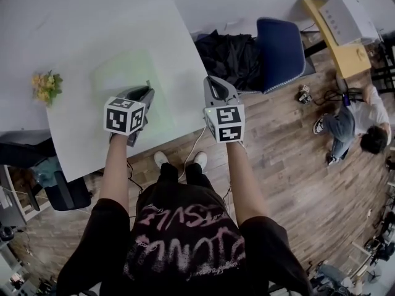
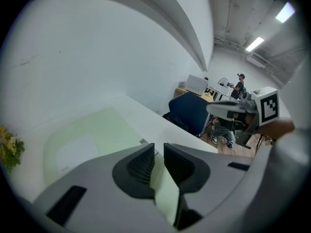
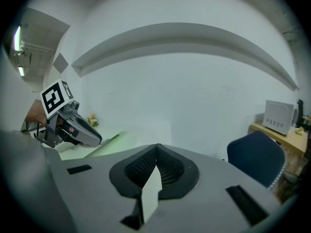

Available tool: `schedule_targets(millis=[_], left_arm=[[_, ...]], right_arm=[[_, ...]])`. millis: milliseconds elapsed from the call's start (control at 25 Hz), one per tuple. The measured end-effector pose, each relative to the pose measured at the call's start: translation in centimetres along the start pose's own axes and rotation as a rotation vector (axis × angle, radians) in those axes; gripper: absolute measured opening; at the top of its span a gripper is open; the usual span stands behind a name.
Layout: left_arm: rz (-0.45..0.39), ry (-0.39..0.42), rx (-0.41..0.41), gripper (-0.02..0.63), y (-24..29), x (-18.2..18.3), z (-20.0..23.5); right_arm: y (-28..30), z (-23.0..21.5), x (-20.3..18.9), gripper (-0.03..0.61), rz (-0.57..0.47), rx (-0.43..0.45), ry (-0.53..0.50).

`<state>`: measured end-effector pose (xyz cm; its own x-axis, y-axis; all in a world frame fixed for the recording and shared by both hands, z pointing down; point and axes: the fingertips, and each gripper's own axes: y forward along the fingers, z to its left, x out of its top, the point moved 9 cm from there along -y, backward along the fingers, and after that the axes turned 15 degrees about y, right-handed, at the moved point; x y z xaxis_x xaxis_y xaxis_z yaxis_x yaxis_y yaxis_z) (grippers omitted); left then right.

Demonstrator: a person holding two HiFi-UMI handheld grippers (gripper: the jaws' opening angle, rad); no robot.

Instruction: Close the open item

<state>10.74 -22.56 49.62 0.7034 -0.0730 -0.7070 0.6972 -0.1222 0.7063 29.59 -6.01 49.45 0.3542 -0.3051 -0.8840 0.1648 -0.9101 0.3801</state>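
The folder (image 1: 123, 73), pale green, lies flat on the surface (image 1: 74, 29), close to its near right corner. The left gripper (image 1: 147, 92) hangs over the folder's near right corner. Its jaws stand a little apart and I see nothing clamped between them, only the green of the folder through the gap. The right gripper (image 1: 213, 82) is off the surface, past the right edge and over the floor. Its jaws are together and empty.

I judge the step to be the last part of closing. The folder looks flat already, but I cannot tell whether a cover is still a little raised at that corner. The next move calls for a light press on the corner or a clean lift away, without catching the thin edge. The right gripper has no work here.

Counted: one folder, one bunch of flowers (image 1: 46, 86) at the left edge, two grippers, one blue chair (image 1: 281, 51), and one person (image 1: 355, 125) far off on the floor.
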Motion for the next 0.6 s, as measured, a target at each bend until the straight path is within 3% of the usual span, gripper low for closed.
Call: schedule_targets(millis=[240,600], left_arm=[[0.017,-0.016,-0.049,0.058,2.1,-1.0,0.1],[0.084,0.031,-0.076,0.043,3.9,-1.6,0.2]], right_arm=[[0.0,-0.4,-0.9,0.011,0.029,-0.043,0.006],[-0.7,-1.0,-2.0,0.011,0.043,-0.098,0.021]])
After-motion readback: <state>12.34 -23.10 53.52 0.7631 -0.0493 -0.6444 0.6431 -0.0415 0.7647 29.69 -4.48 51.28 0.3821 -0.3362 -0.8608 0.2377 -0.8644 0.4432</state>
